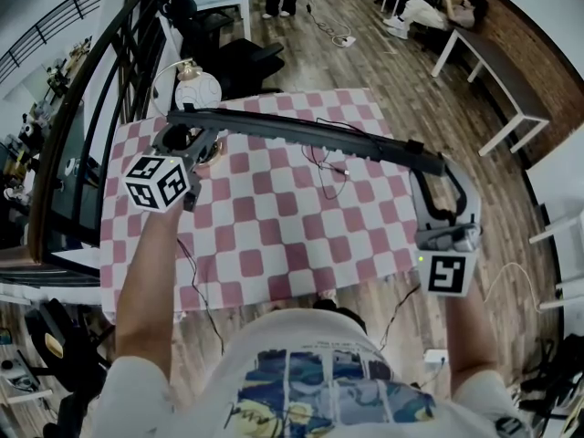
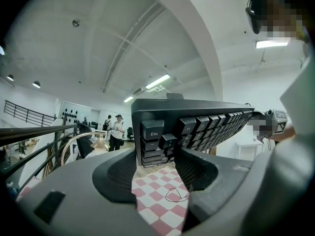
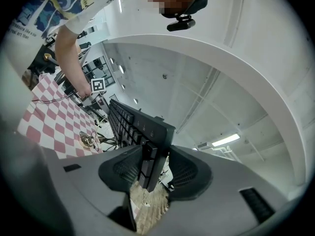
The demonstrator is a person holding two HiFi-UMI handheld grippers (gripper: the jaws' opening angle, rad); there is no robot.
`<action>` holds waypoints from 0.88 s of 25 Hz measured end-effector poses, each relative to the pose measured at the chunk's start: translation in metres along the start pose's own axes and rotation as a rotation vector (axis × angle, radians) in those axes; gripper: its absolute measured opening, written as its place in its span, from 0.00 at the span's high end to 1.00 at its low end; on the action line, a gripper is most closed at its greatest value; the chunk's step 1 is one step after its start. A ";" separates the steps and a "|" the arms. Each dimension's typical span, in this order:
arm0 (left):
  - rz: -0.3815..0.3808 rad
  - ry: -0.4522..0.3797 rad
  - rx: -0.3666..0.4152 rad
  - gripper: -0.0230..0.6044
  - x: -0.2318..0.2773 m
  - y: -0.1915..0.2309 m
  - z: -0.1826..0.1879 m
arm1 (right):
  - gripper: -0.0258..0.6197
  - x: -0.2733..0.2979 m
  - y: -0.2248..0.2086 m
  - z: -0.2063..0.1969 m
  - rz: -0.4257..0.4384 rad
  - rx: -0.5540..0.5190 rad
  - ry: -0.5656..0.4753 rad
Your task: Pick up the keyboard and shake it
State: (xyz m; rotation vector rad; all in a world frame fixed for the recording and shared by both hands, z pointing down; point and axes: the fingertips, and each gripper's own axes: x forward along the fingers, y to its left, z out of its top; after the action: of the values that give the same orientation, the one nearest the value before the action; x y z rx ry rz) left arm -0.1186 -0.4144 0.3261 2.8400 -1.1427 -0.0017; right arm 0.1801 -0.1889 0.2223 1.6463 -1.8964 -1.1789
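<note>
Keyboard (image 1: 301, 135) hangs clear above the checked worktop (image 1: 274, 235), its long axis running straight across from my left gripper (image 2: 156, 168) to my right gripper (image 3: 152, 168). Each is clamped on one end: the left at the Esc corner, the right on the opposite short edge. Neither hand is nearer, so a shake means moving both together. I see no container on the worktop.

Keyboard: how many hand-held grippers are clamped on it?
2. The left hand-held gripper grips the left end of the keyboard, the right hand-held gripper its right end.
</note>
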 end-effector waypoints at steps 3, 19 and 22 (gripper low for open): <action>0.003 0.000 -0.001 0.58 -0.003 0.002 0.001 | 0.70 0.001 0.001 0.003 0.005 -0.007 0.002; 0.003 -0.012 0.004 0.58 -0.017 0.003 0.007 | 0.70 -0.004 0.005 0.014 -0.001 -0.007 0.010; 0.005 -0.013 0.002 0.58 -0.021 0.003 0.007 | 0.70 -0.004 0.005 0.018 -0.008 0.000 0.000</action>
State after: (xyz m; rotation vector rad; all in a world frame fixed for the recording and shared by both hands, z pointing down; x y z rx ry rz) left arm -0.1363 -0.4029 0.3185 2.8424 -1.1535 -0.0191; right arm 0.1646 -0.1791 0.2163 1.6556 -1.8916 -1.1816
